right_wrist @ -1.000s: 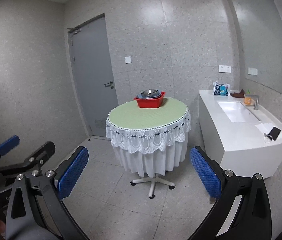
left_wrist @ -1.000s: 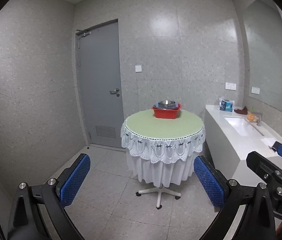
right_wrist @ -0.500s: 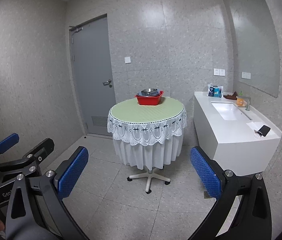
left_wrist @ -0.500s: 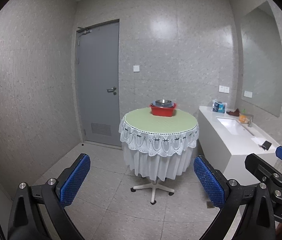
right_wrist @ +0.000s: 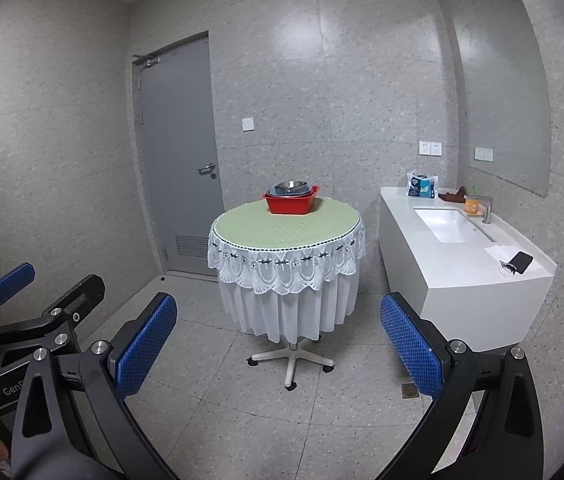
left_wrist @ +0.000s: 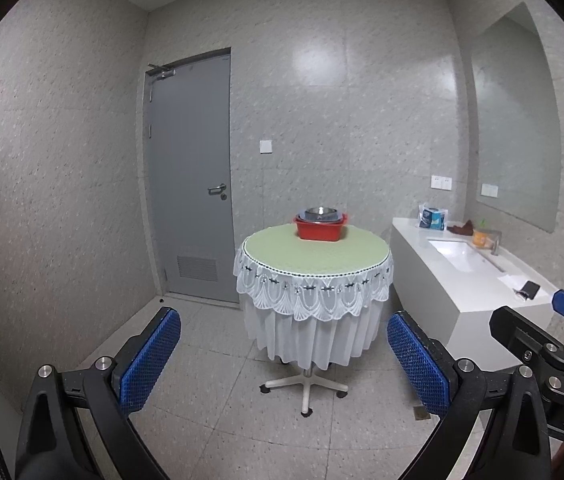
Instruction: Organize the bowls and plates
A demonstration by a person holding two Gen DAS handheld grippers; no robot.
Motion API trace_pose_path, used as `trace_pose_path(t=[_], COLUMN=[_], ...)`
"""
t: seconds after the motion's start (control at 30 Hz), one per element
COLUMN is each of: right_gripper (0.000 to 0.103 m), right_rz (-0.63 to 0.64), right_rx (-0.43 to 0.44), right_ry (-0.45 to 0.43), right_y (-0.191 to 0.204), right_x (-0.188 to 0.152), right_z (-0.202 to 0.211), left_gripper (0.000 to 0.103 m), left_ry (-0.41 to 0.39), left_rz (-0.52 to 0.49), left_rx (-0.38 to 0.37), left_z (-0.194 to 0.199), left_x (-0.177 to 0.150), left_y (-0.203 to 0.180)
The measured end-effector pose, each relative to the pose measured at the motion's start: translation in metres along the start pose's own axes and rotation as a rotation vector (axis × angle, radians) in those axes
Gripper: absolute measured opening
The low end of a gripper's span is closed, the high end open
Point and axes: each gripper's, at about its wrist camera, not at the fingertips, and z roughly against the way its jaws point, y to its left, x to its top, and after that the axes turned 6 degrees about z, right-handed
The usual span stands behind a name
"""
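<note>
A red basin (left_wrist: 321,231) holding stacked metal bowls (left_wrist: 320,213) stands at the back of a round table (left_wrist: 314,258) with a green top and white lace cloth. It also shows in the right wrist view (right_wrist: 291,203), with the bowls (right_wrist: 291,188) inside. My left gripper (left_wrist: 284,356) is open and empty, well back from the table, above the floor. My right gripper (right_wrist: 278,344) is open and empty too, beside the left one. The right gripper's side shows in the left wrist view (left_wrist: 554,332), and the left gripper's in the right wrist view (right_wrist: 38,300).
A white counter (right_wrist: 462,264) with a sink (right_wrist: 452,224) runs along the right wall, carrying a phone (right_wrist: 520,260), a tissue pack (right_wrist: 422,186) and an orange cup (right_wrist: 472,205). A grey door (right_wrist: 178,160) is shut at the back left. The table's wheeled base (right_wrist: 292,362) stands on tiled floor.
Both grippers have drawn back from the table and tilted up a little. The table and counter look smaller and farther. Both stay open and empty.
</note>
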Motion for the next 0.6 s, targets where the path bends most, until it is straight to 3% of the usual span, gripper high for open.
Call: trace_pose_path(t=[0.6], right_gripper=[0.103], right_rz=[0.005], right_rx=[0.006], right_ry=[0.004], right_y=[-0.006], right_x=[0.001], right_z=[-0.006], left_gripper=[0.102], left_ry=[-0.007], left_rz=[-0.008], left_rx=[0.006], left_z=[-0.038], left_x=[0.001], left_y=[-0.006])
